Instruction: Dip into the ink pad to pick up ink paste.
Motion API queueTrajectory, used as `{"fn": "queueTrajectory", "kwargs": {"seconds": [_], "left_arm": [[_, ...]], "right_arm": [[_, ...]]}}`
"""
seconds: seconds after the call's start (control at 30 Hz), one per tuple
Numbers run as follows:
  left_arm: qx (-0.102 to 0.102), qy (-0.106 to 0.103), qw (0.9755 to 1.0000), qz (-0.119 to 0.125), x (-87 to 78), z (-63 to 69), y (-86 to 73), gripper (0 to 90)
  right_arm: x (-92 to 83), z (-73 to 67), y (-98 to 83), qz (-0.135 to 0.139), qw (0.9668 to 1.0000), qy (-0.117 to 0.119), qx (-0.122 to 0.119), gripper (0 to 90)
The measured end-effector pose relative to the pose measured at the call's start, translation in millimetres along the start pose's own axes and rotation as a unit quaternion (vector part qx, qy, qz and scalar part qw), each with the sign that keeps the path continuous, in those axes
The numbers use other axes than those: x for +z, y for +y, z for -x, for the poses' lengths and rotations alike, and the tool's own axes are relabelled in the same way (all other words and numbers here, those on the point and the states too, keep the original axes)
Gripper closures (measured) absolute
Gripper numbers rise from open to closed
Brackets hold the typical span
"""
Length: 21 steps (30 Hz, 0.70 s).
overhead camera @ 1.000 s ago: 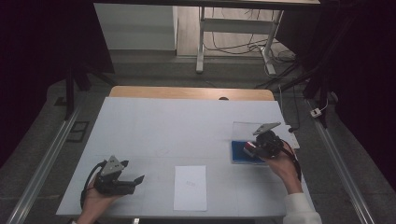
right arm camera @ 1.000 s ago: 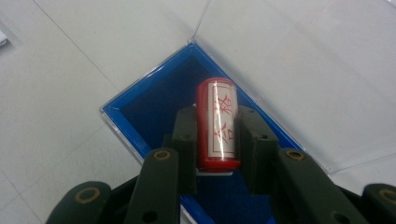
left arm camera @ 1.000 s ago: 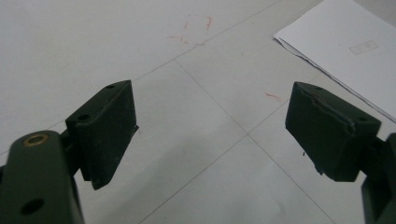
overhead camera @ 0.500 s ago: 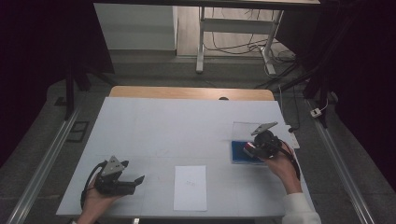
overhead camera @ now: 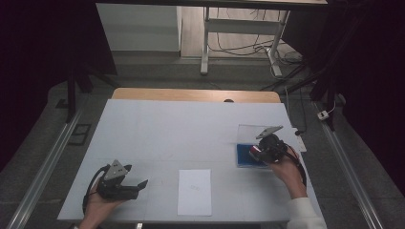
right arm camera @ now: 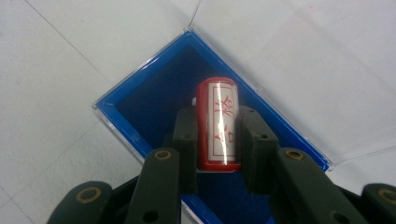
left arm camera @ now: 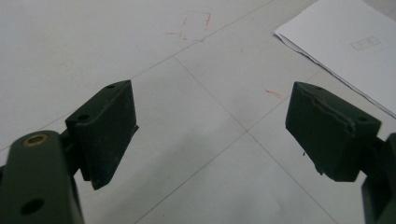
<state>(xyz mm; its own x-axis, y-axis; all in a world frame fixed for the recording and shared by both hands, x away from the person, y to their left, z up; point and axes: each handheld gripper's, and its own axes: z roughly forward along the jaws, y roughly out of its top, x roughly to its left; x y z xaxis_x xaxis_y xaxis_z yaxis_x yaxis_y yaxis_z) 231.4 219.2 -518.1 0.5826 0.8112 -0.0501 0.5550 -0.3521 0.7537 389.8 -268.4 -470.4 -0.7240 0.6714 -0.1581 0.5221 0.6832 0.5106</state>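
Over the blue case (right arm camera: 140, 116) at the table's (overhead camera: 191, 124) right side, the right claw (right arm camera: 218, 135) pinches a red stamp (right arm camera: 218, 122) — a cylinder with a white label, squeezed between both pads, its far end poking past the tips. Left claw (left arm camera: 210, 135) spread wide, nothing between — resting near the white sheet (overhead camera: 195, 191).

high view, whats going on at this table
A person at the white table works a gripper in each hand. The right gripper is shut on a red stamp over an open blue case near the table's right edge. The left gripper rests open near the front left, holding nothing. A sheet of paper lies at the front between them.
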Motion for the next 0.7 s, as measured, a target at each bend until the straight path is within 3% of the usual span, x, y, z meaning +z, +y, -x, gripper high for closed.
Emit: {"fn": "queueTrajectory", "kwargs": {"seconds": [0.7], "left_arm": [[-0.004, 0.004, 1.0000, 0.002, -1.1, -1.5, -0.7, 16.8]], "right_arm": [[0.3, -2.0, -2.1, 0.006, 1.0000, -0.006, 0.002, 70.4]]}}
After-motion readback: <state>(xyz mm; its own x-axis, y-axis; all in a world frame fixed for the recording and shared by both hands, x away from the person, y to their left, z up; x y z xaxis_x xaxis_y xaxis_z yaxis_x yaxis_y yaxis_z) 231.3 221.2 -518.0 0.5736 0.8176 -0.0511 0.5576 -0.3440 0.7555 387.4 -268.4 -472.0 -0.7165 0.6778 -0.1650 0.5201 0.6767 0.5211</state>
